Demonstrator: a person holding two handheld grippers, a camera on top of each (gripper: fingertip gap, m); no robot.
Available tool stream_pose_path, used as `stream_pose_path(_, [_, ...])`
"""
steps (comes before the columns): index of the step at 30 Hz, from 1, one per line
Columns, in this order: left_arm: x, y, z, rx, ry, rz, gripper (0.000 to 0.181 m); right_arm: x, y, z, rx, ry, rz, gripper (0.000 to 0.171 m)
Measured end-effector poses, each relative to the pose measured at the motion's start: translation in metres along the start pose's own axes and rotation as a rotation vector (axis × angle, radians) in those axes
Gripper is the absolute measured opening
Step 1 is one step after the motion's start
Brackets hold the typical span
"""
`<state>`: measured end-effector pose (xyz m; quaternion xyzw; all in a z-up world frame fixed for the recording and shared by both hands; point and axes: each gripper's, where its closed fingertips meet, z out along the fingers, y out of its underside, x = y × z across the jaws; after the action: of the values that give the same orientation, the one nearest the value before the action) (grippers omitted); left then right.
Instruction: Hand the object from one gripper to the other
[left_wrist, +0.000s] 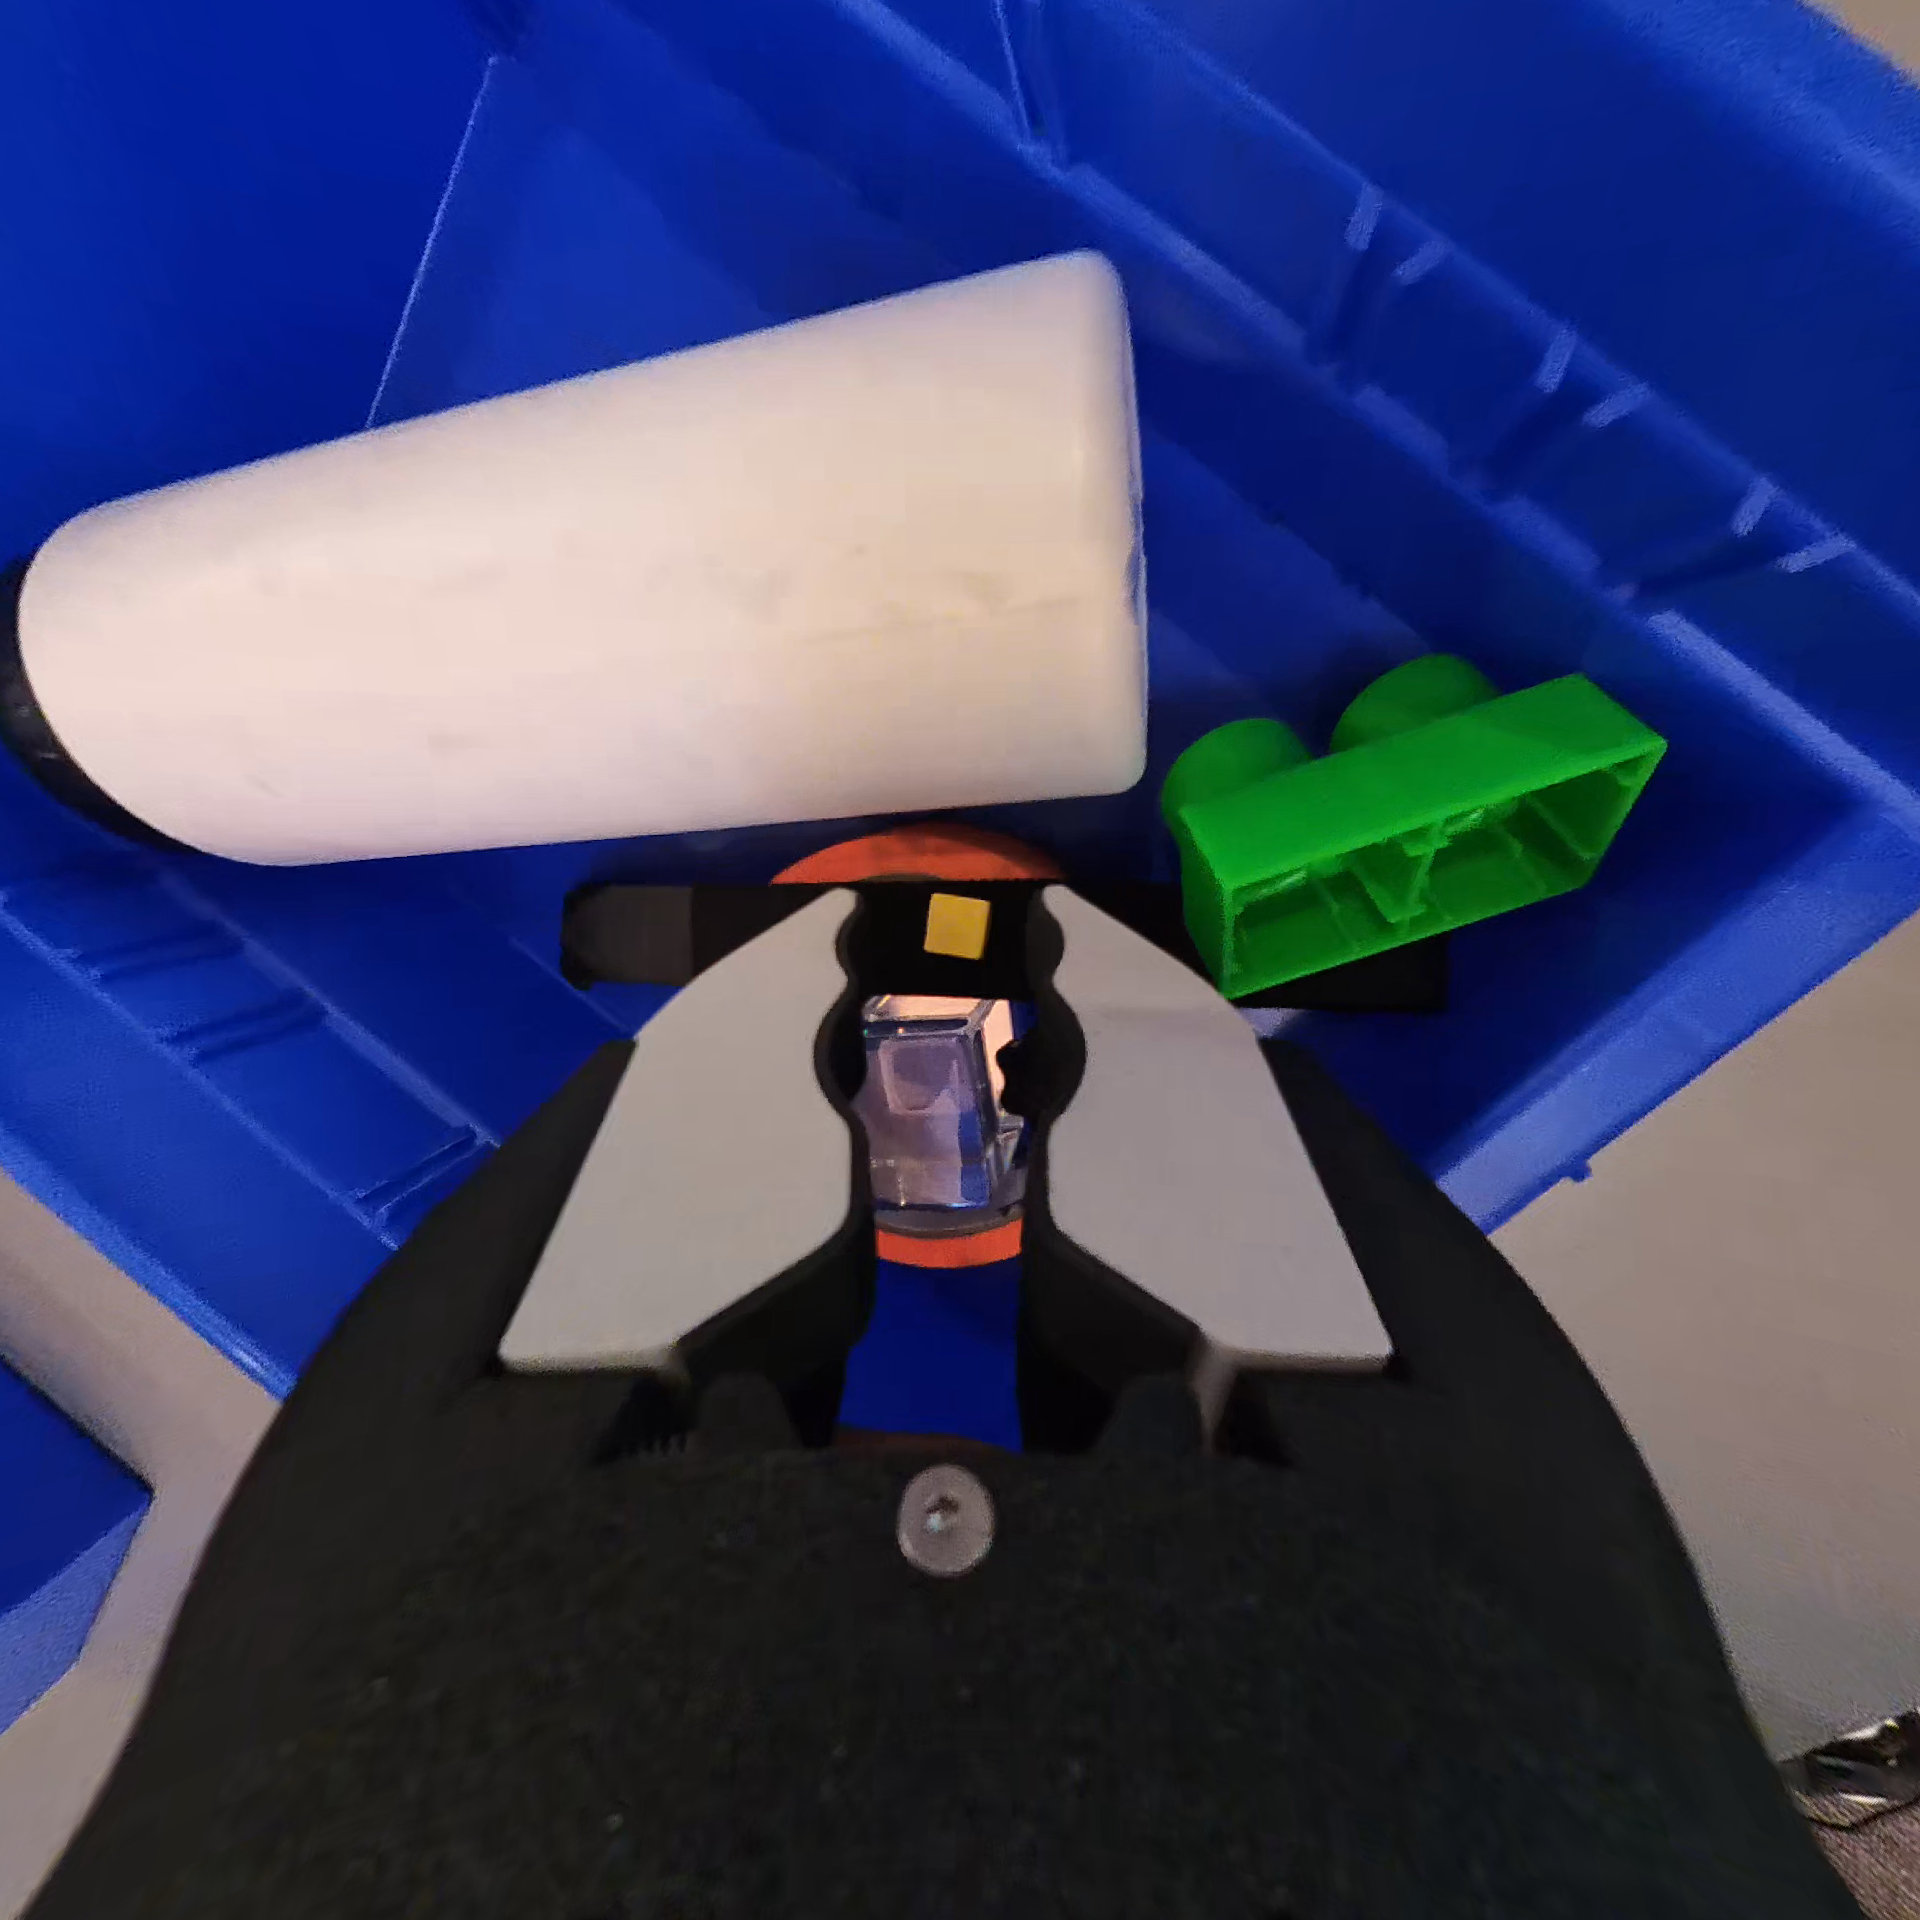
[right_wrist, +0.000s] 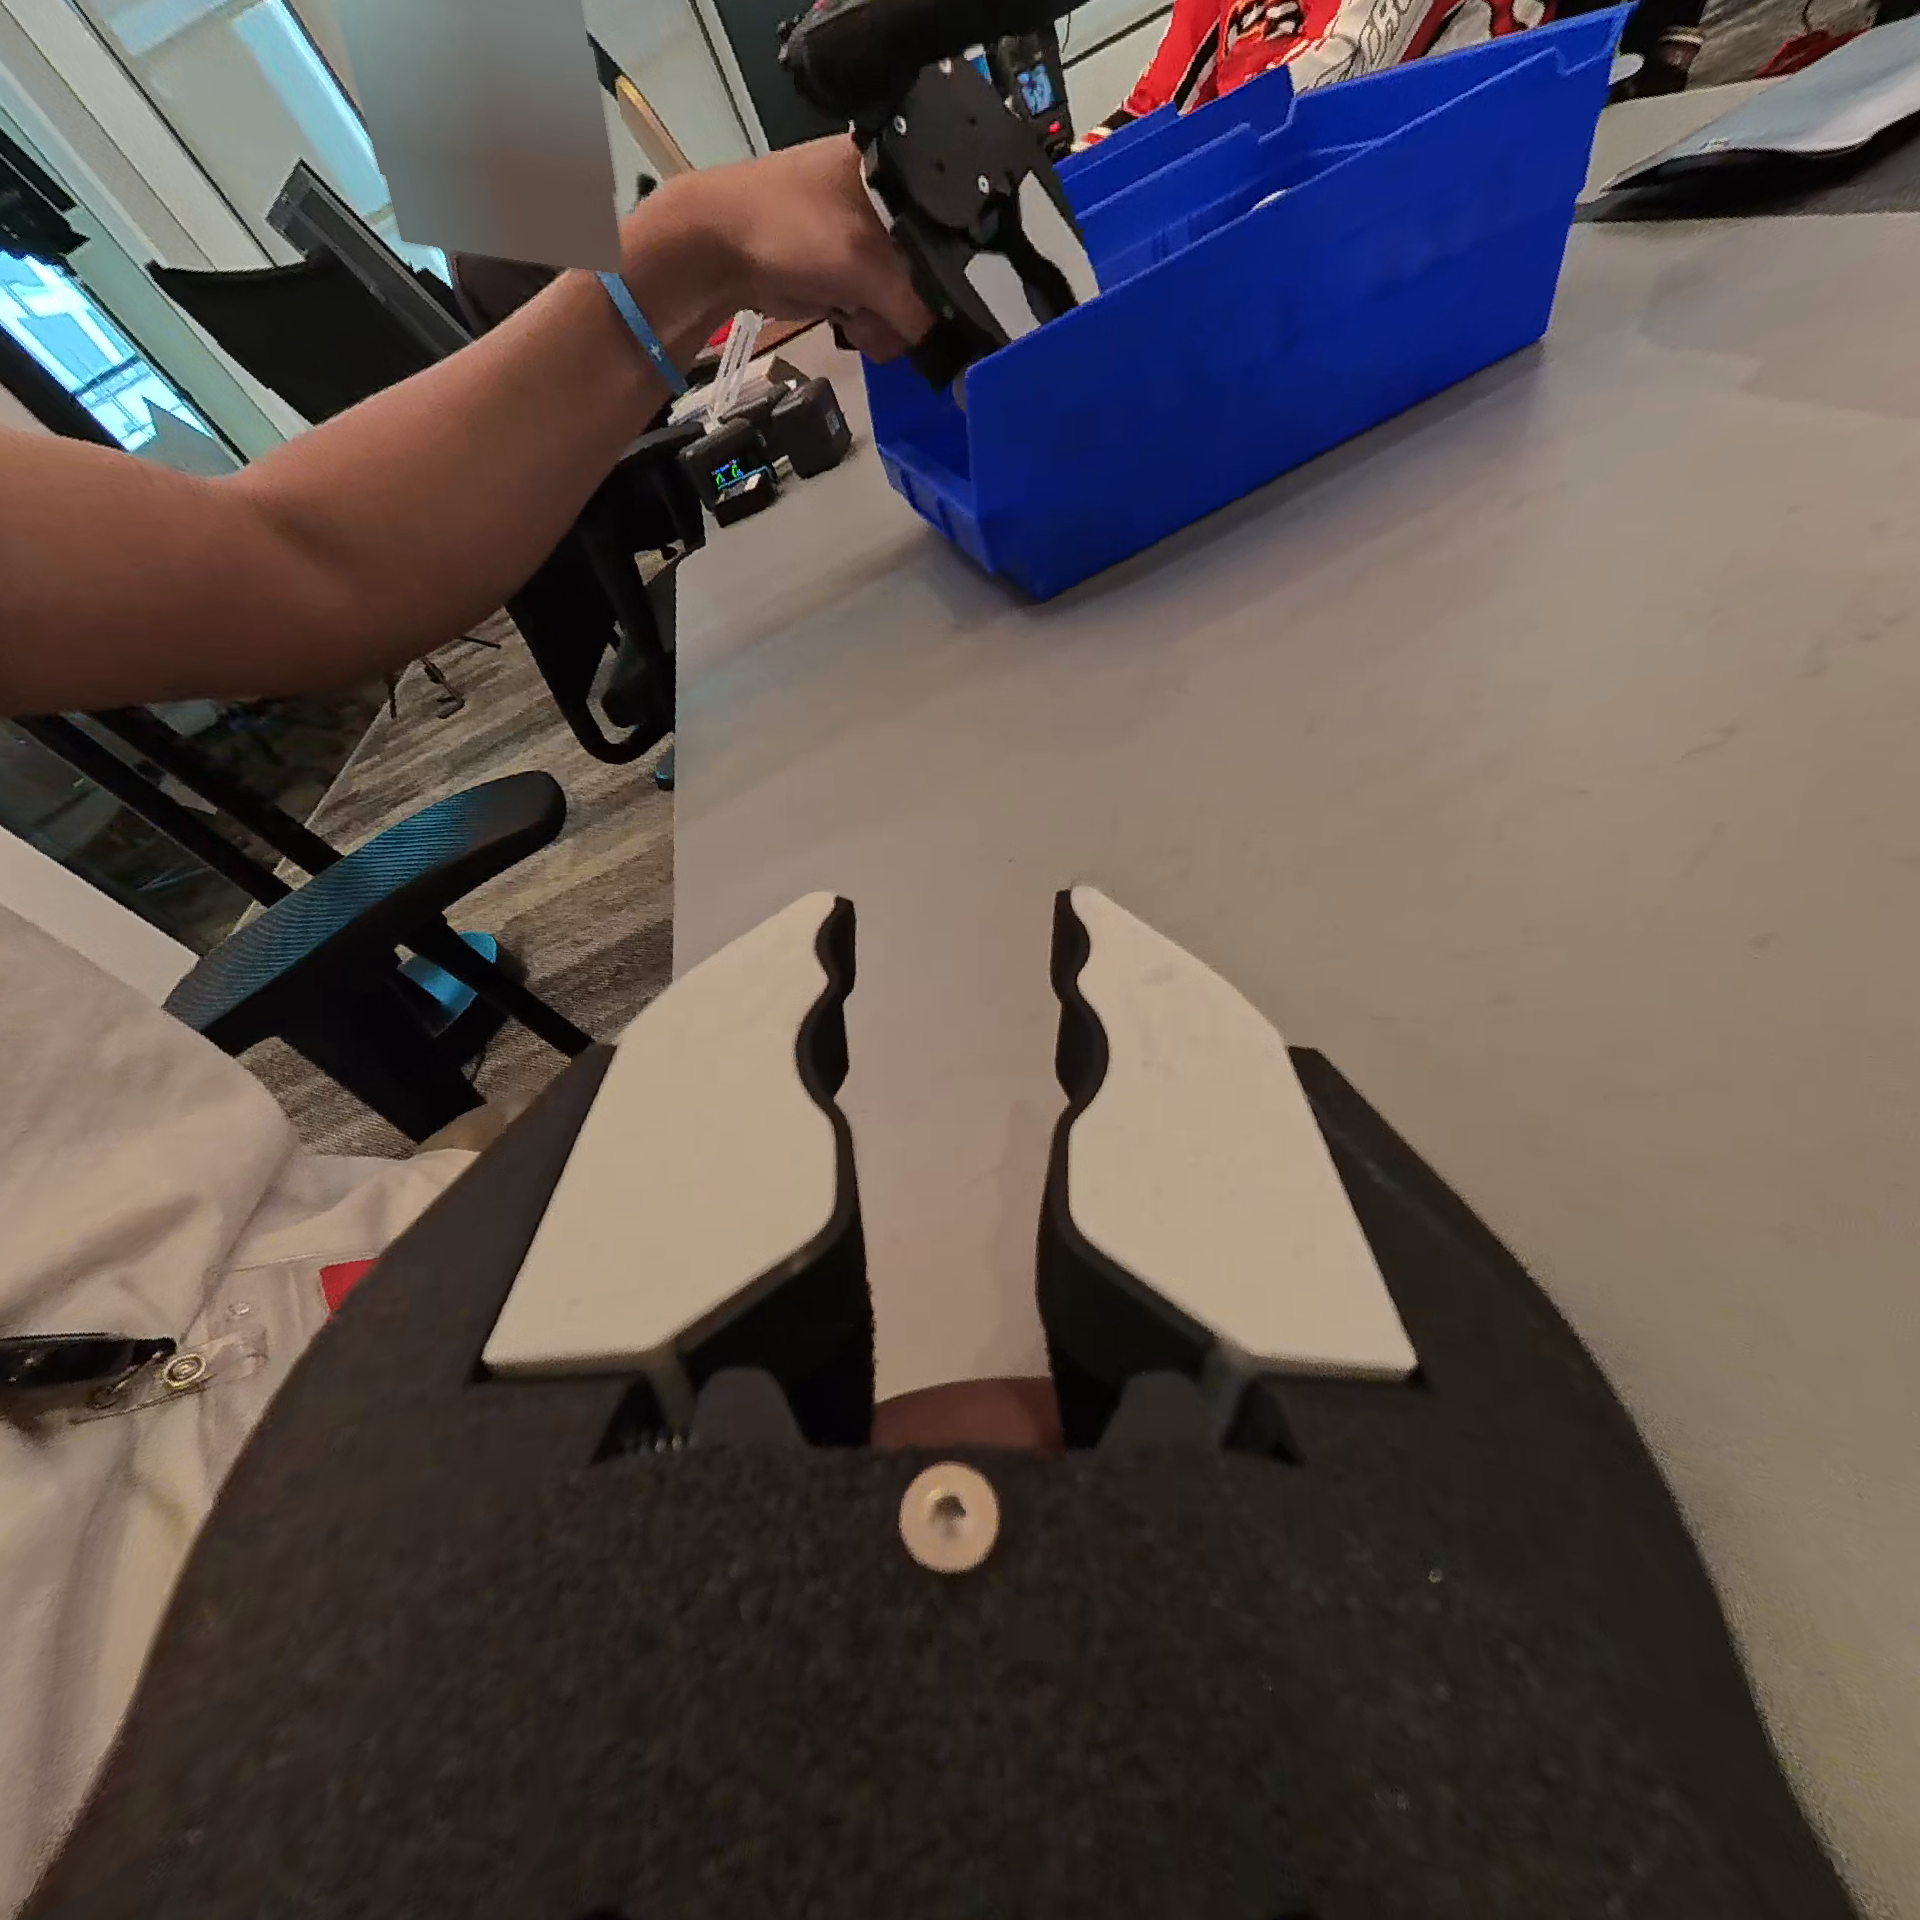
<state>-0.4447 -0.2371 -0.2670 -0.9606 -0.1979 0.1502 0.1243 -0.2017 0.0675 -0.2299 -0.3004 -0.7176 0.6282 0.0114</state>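
Left wrist view shows the left claw (left_wrist: 945, 1039) inside the blue bin (left_wrist: 1558, 436), pinching a clear-capped object (left_wrist: 925, 1112); the right claw (right_wrist: 954, 935) waits spread above the counter (right_wrist: 1351, 727), probably to receive it.

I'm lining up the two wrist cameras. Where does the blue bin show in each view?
Left wrist view: the blue bin fills the upper frame, seen from above, with the left claw reaching in.
Right wrist view: the bin sits upper right on the grey table.
Shared landmark: the left claw at the bin.
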Motion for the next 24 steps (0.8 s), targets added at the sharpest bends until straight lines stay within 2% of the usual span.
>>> stream_pose_path(4, [-0.003,0.003,0.001,-0.008,0.008,0.002,0.024,0.003,-0.002,-0.001,0.013,-0.008,0.038,0.036])
stream_pose_path(6, [-0.003,0.005,0.002,-0.015,0.017,0.003,0.011,0.003,-0.002,-0.001,0.012,-0.011,0.048,0.036])
stream_pose_path(17, [0.000,0.000,-0.011,0.048,-0.033,0.034,0.011,0.005,-0.003,-0.002,0.021,-0.009,0.060,0.036])
stream_pose_path(20, [0.003,-0.019,-0.034,0.166,-0.119,0.076,0.011,0.010,-0.008,-0.003,0.041,0.010,0.090,0.036])
stream_pose_path(24, [0.031,-0.075,-0.093,0.478,-0.311,0.191,0.011,0.031,0.003,0.002,-0.050,0.099,0.305,0.042])
